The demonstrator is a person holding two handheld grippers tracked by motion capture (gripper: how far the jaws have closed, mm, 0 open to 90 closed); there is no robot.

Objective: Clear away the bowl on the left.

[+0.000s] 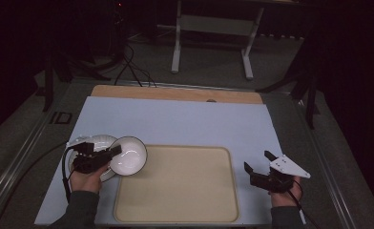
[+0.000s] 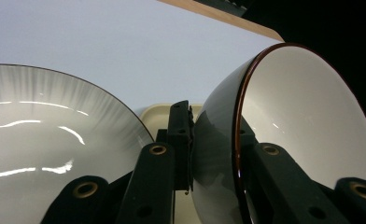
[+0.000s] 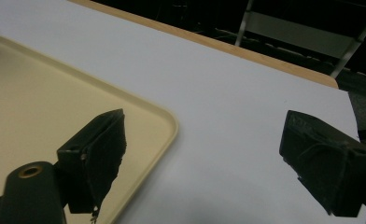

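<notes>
- The bowl (image 1: 127, 155) hung tilted at the tray's (image 1: 175, 210) ten o'clock corner, its wall clamped in the left gripper's (image 1: 109, 153) jaws.
- It was lifted off the plate (image 1: 95, 141), not yet set down.
- The tray lay bare, with open bench (image 1: 185, 119) toward twelve.
- The right gripper (image 1: 257, 162), jaws apart, idled at three.

Left tongs (image 1: 112, 153): black two-jaw body, matte; brass-ringed screw holes along the jaw arms, seen in the left gripper view.
Left cable: black, loops off the tongs' rear past the wrist.
Right tongs (image 1: 256, 160): black jaws with blunt, scuffed pads; one brass-ringed hole on the near arm.
Top plate (image 1: 289, 167): pale grey, three-cornered, small dark screw dots.
Right cable: thin, light, trails along the forearm.
Sleeves (image 1: 80, 210): dark grey, long, cuffs at both wrists.
</notes>
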